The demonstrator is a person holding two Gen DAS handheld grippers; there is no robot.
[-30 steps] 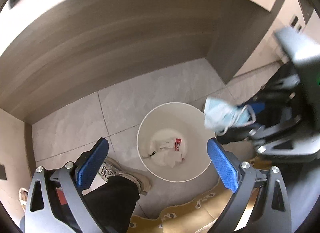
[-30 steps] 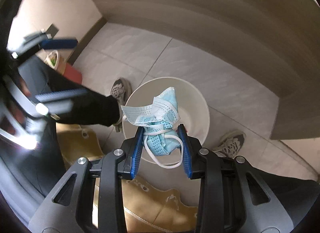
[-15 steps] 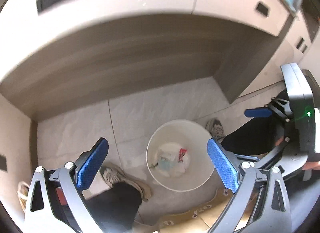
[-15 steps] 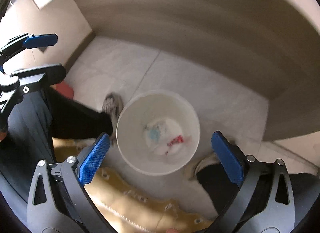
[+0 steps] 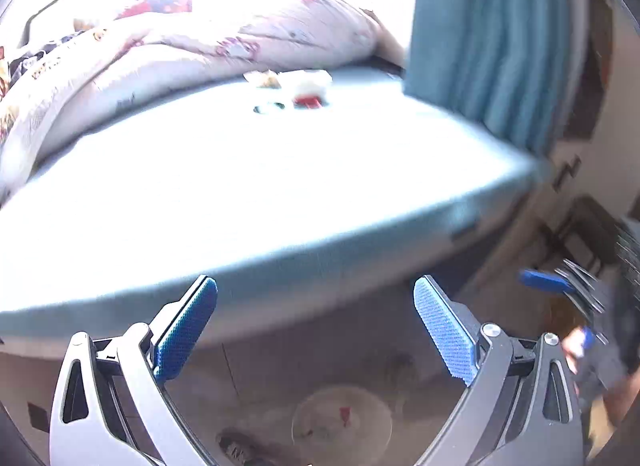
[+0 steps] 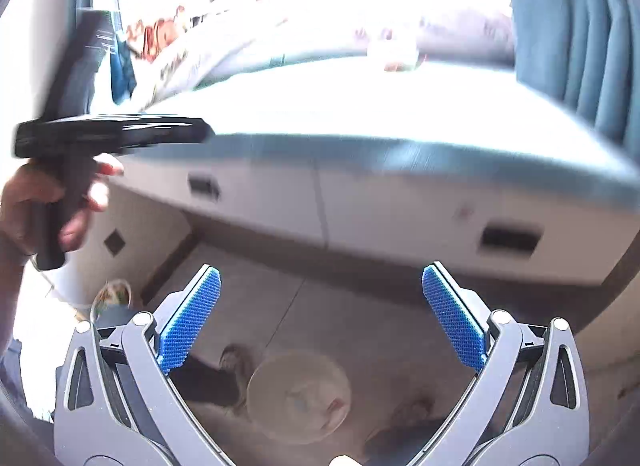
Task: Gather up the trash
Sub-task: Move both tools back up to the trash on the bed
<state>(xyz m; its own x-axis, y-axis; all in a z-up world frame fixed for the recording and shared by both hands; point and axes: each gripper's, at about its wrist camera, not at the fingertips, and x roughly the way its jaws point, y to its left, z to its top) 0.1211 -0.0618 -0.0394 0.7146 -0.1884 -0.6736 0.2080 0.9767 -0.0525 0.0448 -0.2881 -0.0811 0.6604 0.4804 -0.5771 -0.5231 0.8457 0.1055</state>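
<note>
Trash scraps (image 5: 294, 91) lie far across the pale desktop (image 5: 240, 193), well beyond the left gripper (image 5: 316, 322) and right gripper (image 6: 320, 314), both spread wide and empty. Below them on the floor stands the white bin (image 6: 298, 396).

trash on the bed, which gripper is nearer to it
Hard to call: the left gripper and right gripper both sit open off the bed's near edge, the trash pile far across.

A small heap of crumpled wrappers (image 5: 294, 89) lies near the far edge of the pale blue-grey desk top (image 5: 240, 193), before the rumpled floral bedding (image 5: 240, 37). The round white waste bin (image 6: 298, 396) stands on the floor below the desk's near edge, with teal pleated curtains (image 5: 492, 37) at the right far corner.
</note>
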